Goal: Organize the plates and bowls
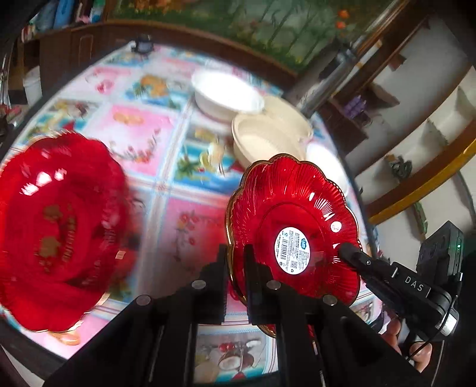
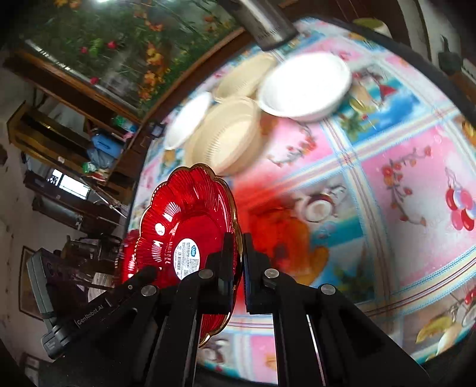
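A red scalloped glass plate (image 1: 297, 214) with a gold rim and a white label on its underside is held on edge above the table. My left gripper (image 1: 236, 253) is shut on its rim. My right gripper (image 2: 238, 247) is shut on the same plate's (image 2: 190, 214) rim from the other side; its body (image 1: 386, 274) shows in the left wrist view. A second red plate (image 1: 56, 226) lies on the table at the left. White and cream bowls (image 1: 258, 131) (image 2: 238, 131) are clustered at the table's far side.
The round table (image 2: 401, 178) has a pink and blue patterned cloth. A metal pole (image 2: 264, 26) stands behind the bowls. Shelves (image 1: 416, 125) and cabinets surround the table. A dark small object (image 1: 142, 44) sits at the far table edge.
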`<action>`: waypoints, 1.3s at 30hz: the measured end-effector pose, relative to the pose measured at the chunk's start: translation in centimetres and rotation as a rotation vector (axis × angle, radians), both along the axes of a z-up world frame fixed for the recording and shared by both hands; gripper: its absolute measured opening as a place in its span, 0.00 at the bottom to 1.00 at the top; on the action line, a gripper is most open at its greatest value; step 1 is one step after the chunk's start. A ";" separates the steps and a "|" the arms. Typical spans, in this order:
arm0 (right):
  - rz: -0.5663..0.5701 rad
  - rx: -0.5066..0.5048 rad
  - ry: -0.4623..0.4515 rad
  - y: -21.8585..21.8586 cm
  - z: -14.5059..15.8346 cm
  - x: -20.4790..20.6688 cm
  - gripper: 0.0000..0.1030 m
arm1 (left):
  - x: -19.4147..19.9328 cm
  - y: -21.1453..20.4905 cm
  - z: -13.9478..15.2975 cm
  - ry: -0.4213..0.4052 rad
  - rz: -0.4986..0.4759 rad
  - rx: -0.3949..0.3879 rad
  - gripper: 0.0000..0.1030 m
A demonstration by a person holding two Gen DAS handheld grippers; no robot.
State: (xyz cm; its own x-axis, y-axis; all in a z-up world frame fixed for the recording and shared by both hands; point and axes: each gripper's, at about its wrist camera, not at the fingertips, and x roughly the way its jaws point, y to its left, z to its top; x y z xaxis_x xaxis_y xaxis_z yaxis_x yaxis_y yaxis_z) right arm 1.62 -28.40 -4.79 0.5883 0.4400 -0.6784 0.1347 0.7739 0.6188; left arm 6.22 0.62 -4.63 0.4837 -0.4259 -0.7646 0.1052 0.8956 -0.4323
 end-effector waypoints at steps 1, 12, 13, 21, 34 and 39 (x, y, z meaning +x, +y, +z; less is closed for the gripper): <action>0.008 0.000 -0.017 0.7 0.8 0.0 0.04 | -0.3 0.7 0.6 -0.018 0.011 -0.002 0.07; 0.216 -0.023 -0.077 13.4 3.6 3.2 0.05 | -2.6 12.1 3.1 -0.098 0.246 0.025 0.07; 0.236 -0.024 -0.067 14.8 3.2 3.6 0.05 | -2.6 13.2 2.9 -0.092 0.270 0.027 0.07; 0.344 -0.072 0.019 22.8 -0.4 6.9 0.06 | -1.5 18.2 -0.1 -0.019 0.380 0.085 0.08; 0.384 -0.215 0.102 26.9 -4.7 9.1 0.10 | 0.2 18.8 -3.4 0.083 0.360 0.256 0.14; 0.382 -0.372 0.042 28.1 -4.0 8.7 0.10 | 0.4 18.3 -3.8 0.096 0.348 0.297 0.14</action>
